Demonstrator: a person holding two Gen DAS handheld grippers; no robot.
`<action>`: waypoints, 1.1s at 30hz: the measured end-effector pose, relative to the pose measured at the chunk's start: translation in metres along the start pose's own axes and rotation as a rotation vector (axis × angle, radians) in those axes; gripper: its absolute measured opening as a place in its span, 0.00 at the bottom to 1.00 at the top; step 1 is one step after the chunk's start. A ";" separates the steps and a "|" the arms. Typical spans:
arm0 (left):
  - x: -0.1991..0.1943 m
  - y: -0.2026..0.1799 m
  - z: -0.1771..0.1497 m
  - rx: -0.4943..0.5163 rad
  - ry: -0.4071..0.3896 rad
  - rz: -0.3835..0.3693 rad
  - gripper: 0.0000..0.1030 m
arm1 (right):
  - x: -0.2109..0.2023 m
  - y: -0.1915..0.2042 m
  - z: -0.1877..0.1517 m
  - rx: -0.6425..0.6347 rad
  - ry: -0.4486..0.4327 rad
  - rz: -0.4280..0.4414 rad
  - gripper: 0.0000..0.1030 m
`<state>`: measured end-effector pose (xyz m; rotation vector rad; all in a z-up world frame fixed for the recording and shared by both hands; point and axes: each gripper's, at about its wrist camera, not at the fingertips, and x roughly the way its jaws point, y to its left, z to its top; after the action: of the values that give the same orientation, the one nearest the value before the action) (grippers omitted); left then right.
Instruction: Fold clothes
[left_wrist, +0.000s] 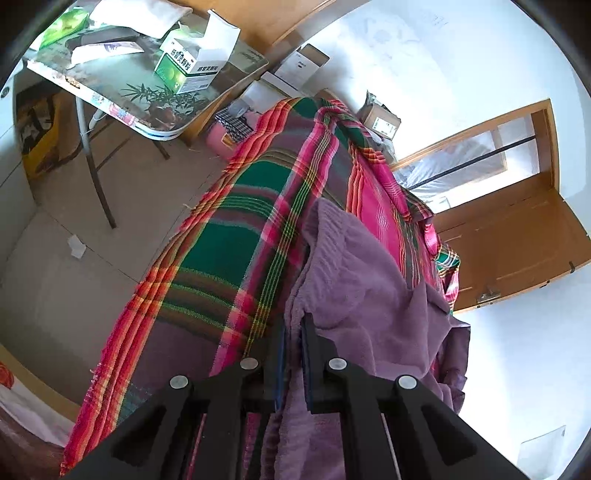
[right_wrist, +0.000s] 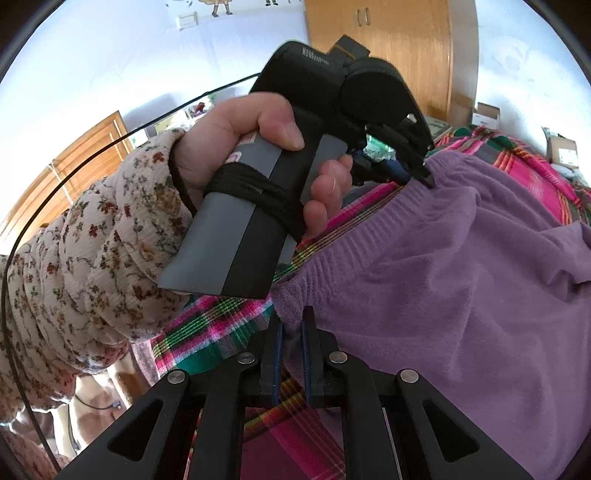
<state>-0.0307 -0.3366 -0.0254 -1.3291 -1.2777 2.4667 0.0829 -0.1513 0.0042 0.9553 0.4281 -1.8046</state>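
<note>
A purple fleece garment (left_wrist: 369, 288) lies spread on a bed covered by a plaid blanket (left_wrist: 229, 236) of pink, green and purple. In the left wrist view my left gripper (left_wrist: 293, 326) is shut on the garment's near edge, and cloth fills the narrow gap between its fingers. The right wrist view shows the same garment (right_wrist: 443, 277) on the blanket (right_wrist: 207, 332). My right gripper (right_wrist: 292, 325) is shut on a corner of its hem. Farther along, the left gripper (right_wrist: 424, 177), held by a hand (right_wrist: 229, 144) in a floral sleeve (right_wrist: 92, 258), pinches the ribbed waistband.
A folding table (left_wrist: 122, 92) with a green-and-white box (left_wrist: 188, 62) and papers stands left of the bed. Cardboard boxes (left_wrist: 382, 118) sit past the bed's far end. A wooden door (left_wrist: 517, 236) is on the right and a wardrobe (right_wrist: 388, 44) behind. Bare floor (left_wrist: 74, 258) lies beside the bed.
</note>
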 end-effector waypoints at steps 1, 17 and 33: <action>0.000 -0.001 0.000 0.004 0.001 0.004 0.08 | 0.002 -0.001 0.001 0.003 0.003 0.003 0.09; 0.001 -0.003 -0.001 0.021 -0.009 0.025 0.08 | -0.008 -0.015 -0.012 0.094 0.023 0.046 0.16; 0.001 -0.005 -0.001 0.036 -0.016 0.038 0.08 | -0.148 -0.226 -0.057 0.327 -0.055 -0.494 0.30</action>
<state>-0.0321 -0.3321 -0.0235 -1.3407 -1.2162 2.5177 -0.0683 0.0747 0.0523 1.0832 0.3597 -2.3979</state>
